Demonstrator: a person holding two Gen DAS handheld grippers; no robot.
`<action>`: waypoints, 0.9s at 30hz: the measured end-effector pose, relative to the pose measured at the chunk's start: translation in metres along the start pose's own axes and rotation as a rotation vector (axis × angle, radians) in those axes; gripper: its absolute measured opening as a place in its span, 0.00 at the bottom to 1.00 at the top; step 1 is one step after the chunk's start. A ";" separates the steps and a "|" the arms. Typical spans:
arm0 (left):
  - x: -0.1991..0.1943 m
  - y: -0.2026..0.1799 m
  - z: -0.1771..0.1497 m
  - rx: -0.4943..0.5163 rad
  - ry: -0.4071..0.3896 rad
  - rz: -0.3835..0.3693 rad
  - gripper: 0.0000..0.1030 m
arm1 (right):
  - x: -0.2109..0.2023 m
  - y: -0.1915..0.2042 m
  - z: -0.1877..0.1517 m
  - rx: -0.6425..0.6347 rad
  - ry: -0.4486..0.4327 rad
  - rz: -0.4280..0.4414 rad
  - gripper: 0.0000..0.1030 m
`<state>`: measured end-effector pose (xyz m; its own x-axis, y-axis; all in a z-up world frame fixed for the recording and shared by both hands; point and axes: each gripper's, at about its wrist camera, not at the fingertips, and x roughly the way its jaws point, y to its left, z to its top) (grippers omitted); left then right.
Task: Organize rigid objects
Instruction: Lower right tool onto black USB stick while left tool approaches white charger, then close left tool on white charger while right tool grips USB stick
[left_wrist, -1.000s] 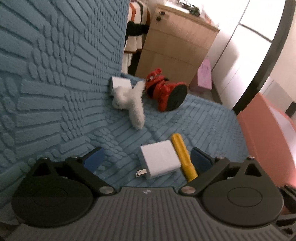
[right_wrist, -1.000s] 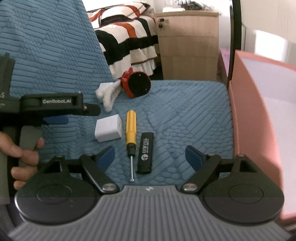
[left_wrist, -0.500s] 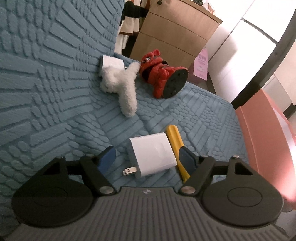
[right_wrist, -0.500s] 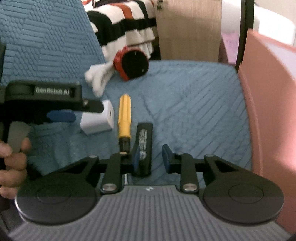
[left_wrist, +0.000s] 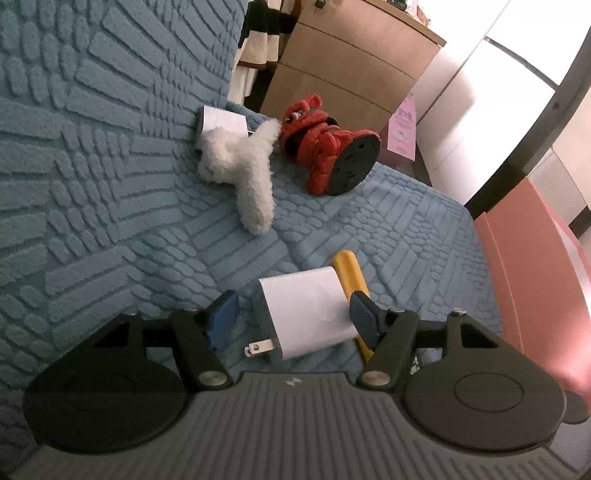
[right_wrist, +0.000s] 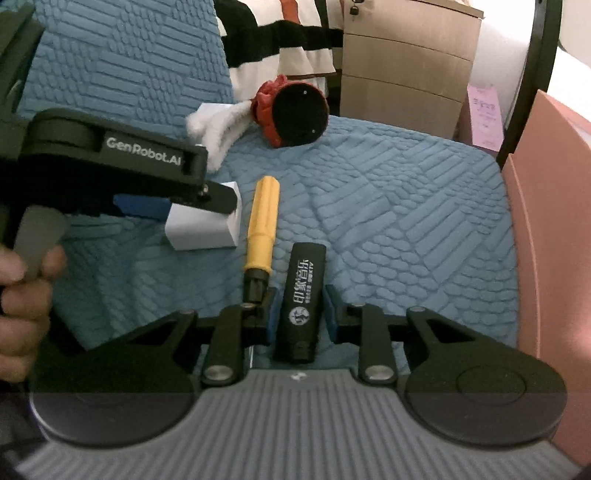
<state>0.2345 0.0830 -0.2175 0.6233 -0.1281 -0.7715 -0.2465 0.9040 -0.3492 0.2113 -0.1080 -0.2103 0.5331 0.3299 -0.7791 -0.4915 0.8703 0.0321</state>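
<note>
A white plug adapter (left_wrist: 306, 314) lies on the blue textured sofa seat (left_wrist: 388, 229) between the fingers of my left gripper (left_wrist: 293, 317). The right pad touches it and a gap remains at the left pad. A yellow-handled screwdriver (right_wrist: 260, 225) lies beside the adapter (right_wrist: 205, 225). A black stick-shaped device (right_wrist: 303, 295) lies between the pads of my right gripper (right_wrist: 301, 308), with narrow gaps on both sides. The left gripper's body (right_wrist: 122, 162) shows in the right wrist view, held by a hand.
A white plush toy (left_wrist: 240, 166) and a red plush toy (left_wrist: 325, 136) lie at the sofa's back, with a white box (left_wrist: 221, 120) behind them. A pink open box (right_wrist: 554, 221) stands at the right. A wooden drawer cabinet (right_wrist: 402, 62) is beyond the sofa.
Both grippers have closed in. The left fingers now flank the adapter closely. The right gripper moved forward and narrowed around the black device.
</note>
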 end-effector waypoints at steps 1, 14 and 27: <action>0.000 0.000 0.000 0.000 -0.001 0.000 0.70 | -0.001 -0.001 0.001 0.000 0.006 0.002 0.26; 0.007 -0.006 -0.002 0.012 0.002 -0.007 0.75 | -0.013 -0.031 0.001 0.102 0.010 -0.022 0.26; 0.017 -0.021 -0.002 0.100 -0.026 0.066 0.68 | -0.007 -0.032 -0.002 0.073 0.021 -0.035 0.27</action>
<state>0.2481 0.0611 -0.2243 0.6276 -0.0575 -0.7764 -0.2135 0.9463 -0.2426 0.2223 -0.1388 -0.2073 0.5344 0.2920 -0.7932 -0.4208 0.9058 0.0500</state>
